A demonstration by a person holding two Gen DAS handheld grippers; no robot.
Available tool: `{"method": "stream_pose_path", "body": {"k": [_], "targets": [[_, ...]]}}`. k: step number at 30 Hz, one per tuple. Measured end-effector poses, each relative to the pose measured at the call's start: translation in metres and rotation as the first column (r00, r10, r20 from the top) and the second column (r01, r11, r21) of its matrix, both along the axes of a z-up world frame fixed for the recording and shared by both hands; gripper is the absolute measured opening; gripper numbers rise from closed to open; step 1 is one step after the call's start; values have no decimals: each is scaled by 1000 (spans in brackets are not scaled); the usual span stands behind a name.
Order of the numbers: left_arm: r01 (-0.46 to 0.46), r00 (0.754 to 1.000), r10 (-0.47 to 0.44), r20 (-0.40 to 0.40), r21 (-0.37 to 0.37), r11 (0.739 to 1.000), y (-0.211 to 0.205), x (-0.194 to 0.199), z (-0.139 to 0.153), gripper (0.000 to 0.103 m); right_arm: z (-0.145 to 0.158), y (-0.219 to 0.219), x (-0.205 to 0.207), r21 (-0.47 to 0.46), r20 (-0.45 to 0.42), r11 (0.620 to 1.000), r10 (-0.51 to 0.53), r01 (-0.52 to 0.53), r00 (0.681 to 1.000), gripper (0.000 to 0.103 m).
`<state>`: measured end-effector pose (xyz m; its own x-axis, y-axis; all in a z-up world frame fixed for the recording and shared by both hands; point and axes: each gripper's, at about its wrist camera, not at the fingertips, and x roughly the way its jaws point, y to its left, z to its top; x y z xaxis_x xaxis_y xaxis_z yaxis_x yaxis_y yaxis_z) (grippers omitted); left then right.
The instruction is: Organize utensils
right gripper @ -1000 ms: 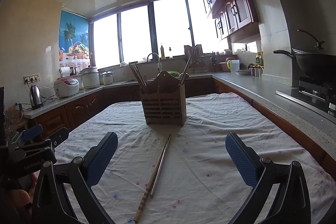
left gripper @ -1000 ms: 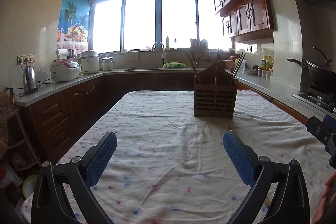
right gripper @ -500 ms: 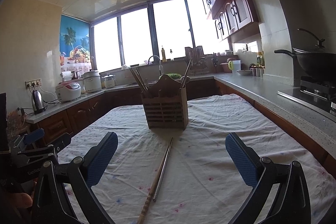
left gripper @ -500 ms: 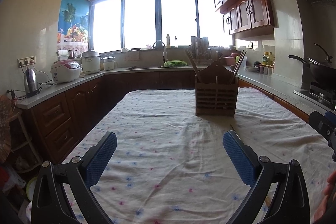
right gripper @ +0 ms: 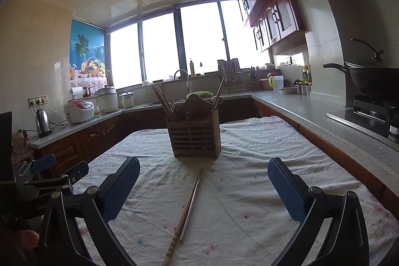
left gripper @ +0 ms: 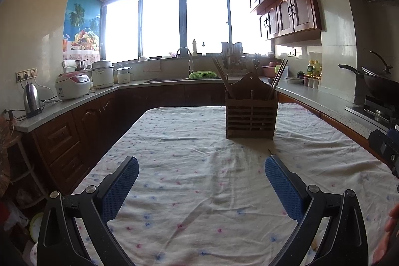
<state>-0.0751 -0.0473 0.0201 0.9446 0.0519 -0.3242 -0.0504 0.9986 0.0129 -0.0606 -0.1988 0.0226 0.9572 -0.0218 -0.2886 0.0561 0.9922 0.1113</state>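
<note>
The right gripper point(right gripper: 203, 187) is wide open and holds nothing. Its 2 black arms end in bumpy blue pads point(right gripper: 284, 191) and fill the bottom of the frame, just above the table. The left gripper point(left gripper: 201, 187) looks the same, wide open and empty, low in its own view. It also shows at the lower left edge of the right view, with a bit of a hand below it.

Between the right gripper's pads lie 2 long thin chopsticks point(right gripper: 188, 208), side by side on the cloth. 1 is shiny metal, and 1 is wood with a carved end. The tablecloth point(right gripper: 249, 153) is white, wrinkly and dotted with small flowers.

Past the chopsticks, in the middle of the frame, stands a brown wooden holder point(right gripper: 195, 132) with slats. More chopsticks lean out of its top.
</note>
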Motion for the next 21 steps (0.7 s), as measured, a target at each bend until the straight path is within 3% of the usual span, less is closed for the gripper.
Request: {"method": "stream_pose_path", "body": {"k": [21], "targets": [[11, 1000, -11, 5, 6, 1000, -16, -6, 2, 102, 2, -1, -1, -31, -12, 999, 10, -10, 1000, 103]]}}
